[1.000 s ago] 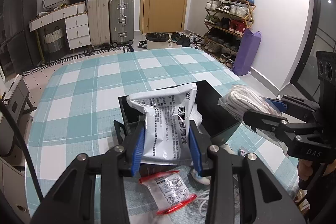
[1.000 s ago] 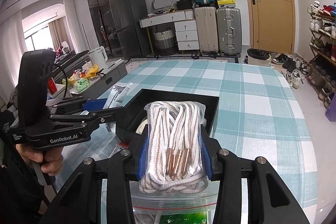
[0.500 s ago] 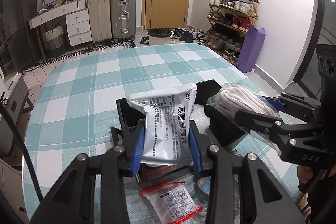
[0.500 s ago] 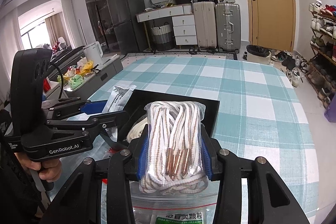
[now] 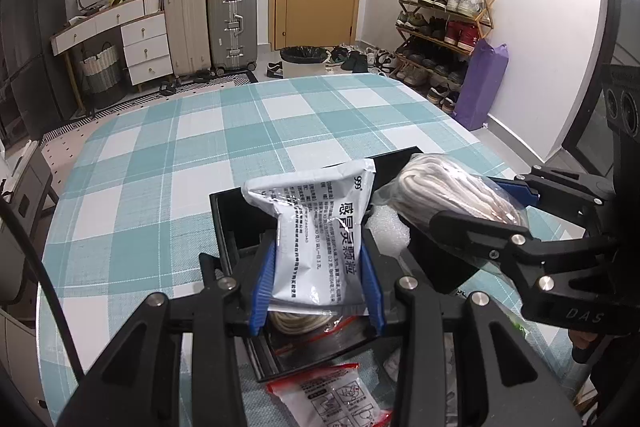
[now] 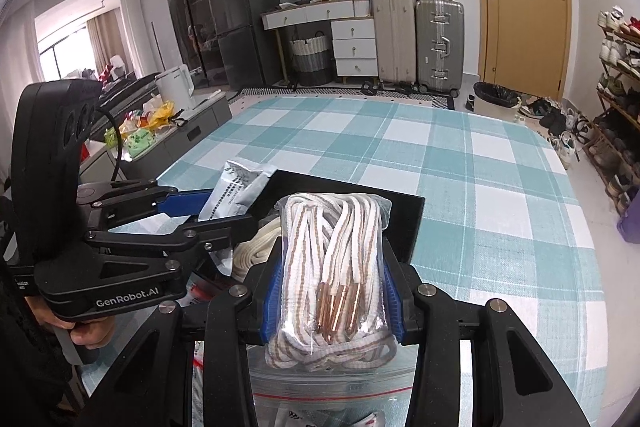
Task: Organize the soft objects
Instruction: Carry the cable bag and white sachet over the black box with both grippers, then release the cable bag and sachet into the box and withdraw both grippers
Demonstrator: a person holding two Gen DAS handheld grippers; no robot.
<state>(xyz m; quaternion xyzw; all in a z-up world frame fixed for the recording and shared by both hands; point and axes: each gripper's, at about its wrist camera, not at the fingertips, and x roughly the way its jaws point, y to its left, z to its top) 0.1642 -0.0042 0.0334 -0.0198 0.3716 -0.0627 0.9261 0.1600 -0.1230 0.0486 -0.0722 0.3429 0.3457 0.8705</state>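
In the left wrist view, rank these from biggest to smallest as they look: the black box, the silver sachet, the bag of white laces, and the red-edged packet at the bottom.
1. black box
2. silver sachet
3. bag of white laces, near the sachet's size, partly hidden, so unsure
4. red-edged packet, cut off by the frame

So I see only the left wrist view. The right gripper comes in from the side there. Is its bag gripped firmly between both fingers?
Observer: Yes. The right wrist view shows the right gripper shut on the bag of white laces, with a blue pad on each side.
Operator: What do the lace ends look like?
Observer: They have copper-coloured tips, bunched low in the bag.
Operator: Does anything lie under that gripper?
Observer: A clear zip bag with a red seal line lies just below it.
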